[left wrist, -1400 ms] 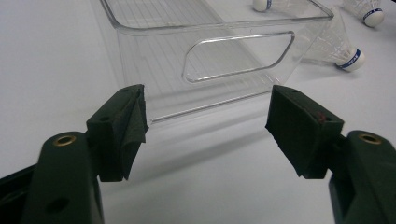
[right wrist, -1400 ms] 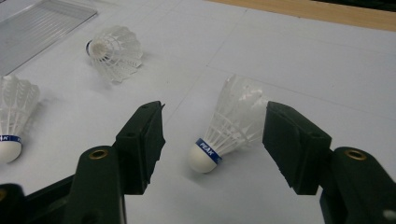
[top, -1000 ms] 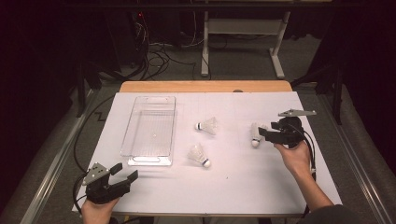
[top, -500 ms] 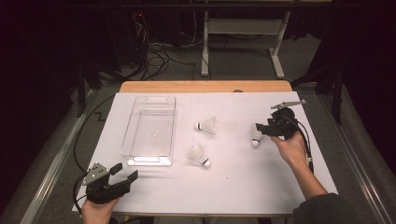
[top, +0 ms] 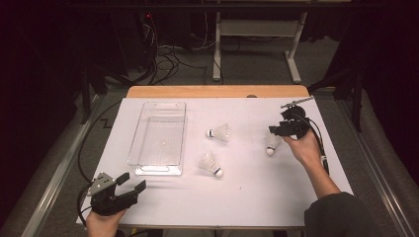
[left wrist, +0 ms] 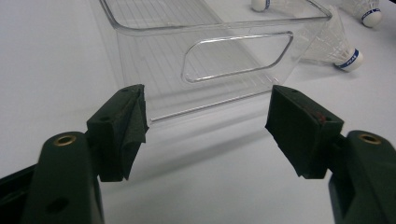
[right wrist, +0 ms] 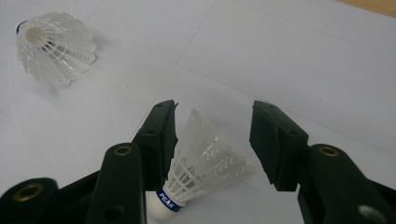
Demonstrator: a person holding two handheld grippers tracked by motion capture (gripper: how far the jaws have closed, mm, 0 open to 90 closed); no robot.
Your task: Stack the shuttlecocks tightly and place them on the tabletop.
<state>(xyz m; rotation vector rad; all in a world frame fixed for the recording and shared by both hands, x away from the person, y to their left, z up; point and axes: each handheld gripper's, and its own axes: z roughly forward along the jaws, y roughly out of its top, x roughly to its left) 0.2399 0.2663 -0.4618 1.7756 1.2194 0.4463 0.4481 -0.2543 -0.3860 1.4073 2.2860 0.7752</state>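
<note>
Shuttlecock [right wrist: 205,163] is the thing in hand: it lies on the white tabletop [top: 257,197] at about 3 o'clock from the centre, with its cork toward the person and its feathers pointing away. In the right gripper view it sits between the two black jaws of the right hand-held gripper [top: 277,131]. These jaws have just been closing, but they are not yet shut; the left jaw seems to be at the feather skirt, while the right one is apart from it.

Nearest to the person, at about 7 o'clock, the left hand-held gripper [top: 132,183] rests with its jaws wide open and nothing between them. It faces the short end of the clear plastic bin [top: 159,138].

Two other shuttlecocks lie in the middle, one [top: 210,163] nearer and one [top: 219,132] farther, both just beside the bin, toward 3 o'clock.

I think the risk is in the grasp. The jaws meet the thin feathers and not the cork, so the skirt may be crushed. Also, because one jaw arrives first, the light shuttlecock may roll or slide away before the other side touches it.
</note>
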